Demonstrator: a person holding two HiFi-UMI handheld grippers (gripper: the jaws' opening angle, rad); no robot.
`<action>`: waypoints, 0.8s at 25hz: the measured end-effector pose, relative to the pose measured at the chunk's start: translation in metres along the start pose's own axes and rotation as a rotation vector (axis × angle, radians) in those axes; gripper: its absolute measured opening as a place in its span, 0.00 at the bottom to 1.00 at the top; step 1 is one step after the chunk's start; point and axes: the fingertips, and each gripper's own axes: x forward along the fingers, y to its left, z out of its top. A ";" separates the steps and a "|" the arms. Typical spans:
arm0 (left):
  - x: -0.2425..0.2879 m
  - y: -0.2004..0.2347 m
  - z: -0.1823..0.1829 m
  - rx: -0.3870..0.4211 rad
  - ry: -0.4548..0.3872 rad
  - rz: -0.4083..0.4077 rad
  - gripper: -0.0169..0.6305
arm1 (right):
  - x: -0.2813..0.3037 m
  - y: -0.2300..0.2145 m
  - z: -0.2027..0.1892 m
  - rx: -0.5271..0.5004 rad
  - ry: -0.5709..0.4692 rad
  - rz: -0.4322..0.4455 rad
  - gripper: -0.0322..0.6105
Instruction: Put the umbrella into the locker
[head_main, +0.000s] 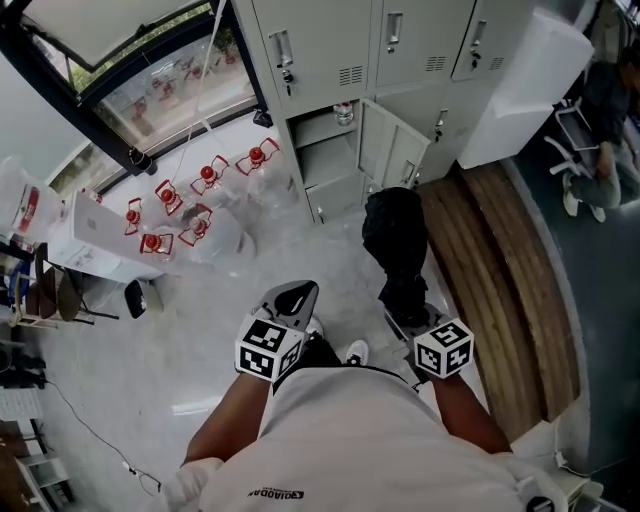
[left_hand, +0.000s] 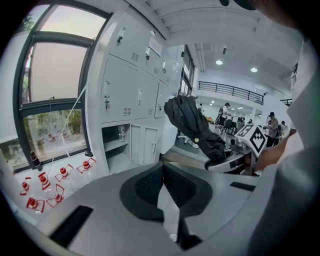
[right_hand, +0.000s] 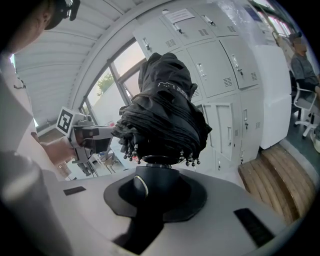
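The folded black umbrella (head_main: 395, 240) stands up out of my right gripper (head_main: 408, 310), whose jaws are shut on its handle. In the right gripper view the umbrella (right_hand: 162, 107) fills the middle, and the handle sits between the pads of that gripper (right_hand: 152, 177). My left gripper (head_main: 293, 297) hangs beside it at the left, shut and holding nothing; its pads (left_hand: 150, 185) meet. The grey locker (head_main: 330, 165) ahead has one low compartment (left_hand: 116, 146) open, with its door (head_main: 388, 150) swung to the right. From the left gripper view the umbrella (left_hand: 192, 122) is at the right.
Plastic-wrapped packs of red-capped bottles (head_main: 200, 200) lie on the floor left of the locker, under the window. A bottle (head_main: 344, 112) stands on the shelf above the open compartment. A wooden platform (head_main: 510, 280) runs along the right, past a white cabinet (head_main: 520, 90). A seated person (head_main: 600, 110) is at the far right.
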 end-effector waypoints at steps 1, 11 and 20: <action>0.005 0.000 -0.001 0.001 0.006 0.003 0.05 | 0.002 -0.003 0.001 0.005 -0.001 0.004 0.20; 0.059 0.020 0.012 -0.018 0.001 -0.043 0.05 | 0.029 -0.035 0.010 0.019 0.040 0.002 0.20; 0.102 0.097 0.033 -0.060 -0.005 -0.008 0.05 | 0.097 -0.075 0.049 0.017 0.110 0.003 0.20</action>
